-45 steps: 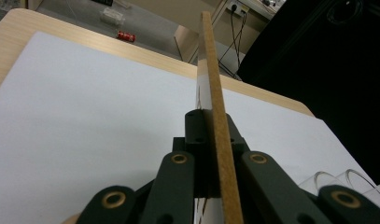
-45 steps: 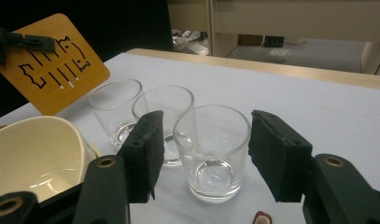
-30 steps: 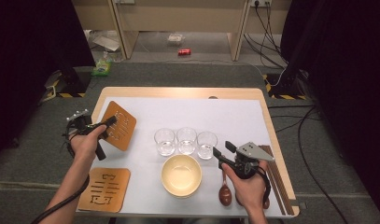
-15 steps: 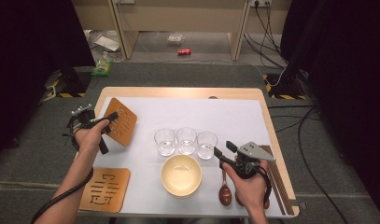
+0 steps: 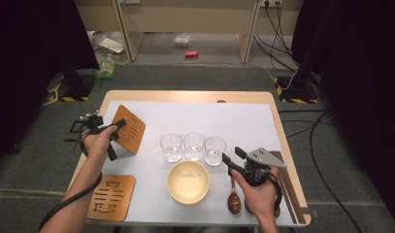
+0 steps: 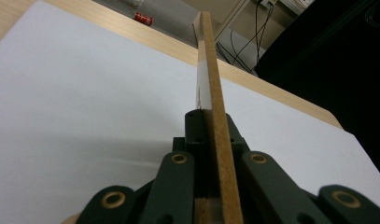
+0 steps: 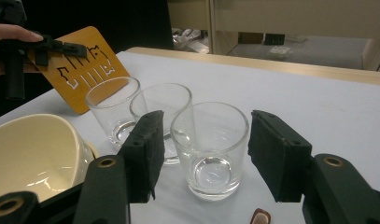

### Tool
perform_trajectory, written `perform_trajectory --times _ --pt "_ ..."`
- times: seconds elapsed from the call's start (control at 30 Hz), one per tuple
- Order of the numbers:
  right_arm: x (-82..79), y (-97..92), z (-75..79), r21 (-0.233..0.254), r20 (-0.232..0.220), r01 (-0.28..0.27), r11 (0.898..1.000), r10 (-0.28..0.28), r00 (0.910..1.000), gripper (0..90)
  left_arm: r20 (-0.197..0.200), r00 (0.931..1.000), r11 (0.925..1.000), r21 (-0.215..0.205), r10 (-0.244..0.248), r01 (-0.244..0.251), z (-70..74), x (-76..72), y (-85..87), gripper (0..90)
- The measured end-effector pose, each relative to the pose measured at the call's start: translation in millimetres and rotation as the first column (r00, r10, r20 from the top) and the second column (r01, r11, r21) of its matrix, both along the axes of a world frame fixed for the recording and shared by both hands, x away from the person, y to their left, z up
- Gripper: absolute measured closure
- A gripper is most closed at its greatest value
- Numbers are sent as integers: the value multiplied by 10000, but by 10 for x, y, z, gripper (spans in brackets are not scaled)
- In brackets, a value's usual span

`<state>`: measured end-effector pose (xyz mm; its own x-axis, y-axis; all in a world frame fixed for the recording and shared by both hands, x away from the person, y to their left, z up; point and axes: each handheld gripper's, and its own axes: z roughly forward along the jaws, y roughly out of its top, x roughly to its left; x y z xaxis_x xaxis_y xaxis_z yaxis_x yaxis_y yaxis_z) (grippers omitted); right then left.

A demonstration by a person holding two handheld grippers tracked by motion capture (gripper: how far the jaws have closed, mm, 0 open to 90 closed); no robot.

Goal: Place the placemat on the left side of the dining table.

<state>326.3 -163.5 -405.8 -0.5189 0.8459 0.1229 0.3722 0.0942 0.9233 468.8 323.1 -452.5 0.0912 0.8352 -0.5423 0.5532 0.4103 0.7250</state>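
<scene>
My left gripper (image 5: 115, 130) is shut on a brown wooden cut-out board (image 5: 128, 128), holding it tilted above the table's left side. In the left gripper view the board (image 6: 211, 88) runs edge-on between the closed jaws of that gripper (image 6: 207, 128). In the right gripper view the same board (image 7: 87, 65) stands at the far left, its lower corner close to the white mat. My right gripper (image 5: 233, 160) is open beside the rightmost of three clear glasses (image 5: 215, 150). That glass (image 7: 210, 149) stands just ahead between the open jaws, untouched.
Two more glasses (image 5: 171, 147) (image 5: 194, 145) stand in the same row. A cream bowl (image 5: 188, 181) sits in front of them. A second cut-out board (image 5: 111, 196) lies flat at the front left. A brown spoon (image 5: 233, 200) and dark chopsticks (image 5: 284, 182) lie at the front right.
My left gripper has shifted the held board slightly to the right and a little lower. The right gripper has stayed where it was.
</scene>
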Motion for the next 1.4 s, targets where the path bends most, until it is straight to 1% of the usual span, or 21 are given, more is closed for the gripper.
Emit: perform_trajectory --times 0.03,0.17,0.23,0.3,0.33,0.4,0.53,0.63,0.67,0.77,0.87,0.9,0.97,1.0,1.13,1.2,1.27,1.33,1.4 --pt "-2 3 5 30 -2 -9 10000 9 10000 456 -34 10000 10000 -47 28 -28 -3 6 4 858" --pt "-7 8 8 31 8 -32 10000 32 10000 456 -215 9997 10000 69 -70 71 -4 31 35 849" --pt "-6 10 3 34 -8 -32 10000 32 10000 456 -350 9992 9996 211 -180 188 -1 41 50 829" --pt "-4 13 -2 39 -18 -44 10000 45 10000 455 -498 9985 9987 444 -228 250 -8 49 74 794" --pt "-5 17 -1 41 -23 -50 10000 50 10000 455 -556 9982 9979 602 -225 259 -16 52 86 782" --pt "-5 20 0 19 -21 -69 10000 69 10000 454 -649 9978 9971 734 -168 216 -43 53 119 760" --pt "-2 15 -5 52 -42 -50 10000 51 10000 454 -871 9961 9948 996 -141 228 -116 54 188 688" --pt "1 19 -11 30 -47 -64 10000 65 10000 454 -1020 9947 9915 1279 -125 255 -175 62 243 595" --pt "1 20 -12 9 -50 -79 10000 79 10000 454 -1077 9941 9905 1353 -103 249 -194 64 265 580" --pt "0 27 -18 6 -79 -74 10000 74 9999 454 -1269 9919 9905 1356 -68 241 -254 70 323 525" --pt "5 28 -27 -29 -124 -71 10000 70 9999 453 -1358 9907 9894 1439 -21 218 -302 73 370 487" --pt "5 32 -30 -9 -139 -73 10000 72 9999 453 -1390 9903 9901 1389 -27 222 -317 74 381 481" --pt "10 37 -38 -36 -141 -92 10000 91 9999 453 -1393 9903 9873 1574 -12 233 -330 78 394 457" --pt "9 40 -40 -24 -158 -90 10000 90 9998 453 -1390 9903 9843 1746 -4 249 -336 81 407 445" --pt "12 51 -50 -50 -174 -134 9999 134 9998 451 -1373 9905 9787 2038 19 263 -333 86 468 417" --pt "12 56 -51 -15 -242 -129 9999 129 9996 451 -1354 9907 9727 2309 106 212 -323 77 503 401" --pt "14 60 -49 -7 -231 -139 9999 139 9996 450 -1296 9915 9708 2391 126 189 -308 66 532 404" --pt "18 60 -45 -12 -200 -142 9999 142 9997 450 -1235 9922 9668 2551 152 169 -292 49 549 403" --pt "18 54 -38 -20 -199 -140 9999 140 9997 450 -1224 9925 9661 2568 60 258 -274 17 550 411"
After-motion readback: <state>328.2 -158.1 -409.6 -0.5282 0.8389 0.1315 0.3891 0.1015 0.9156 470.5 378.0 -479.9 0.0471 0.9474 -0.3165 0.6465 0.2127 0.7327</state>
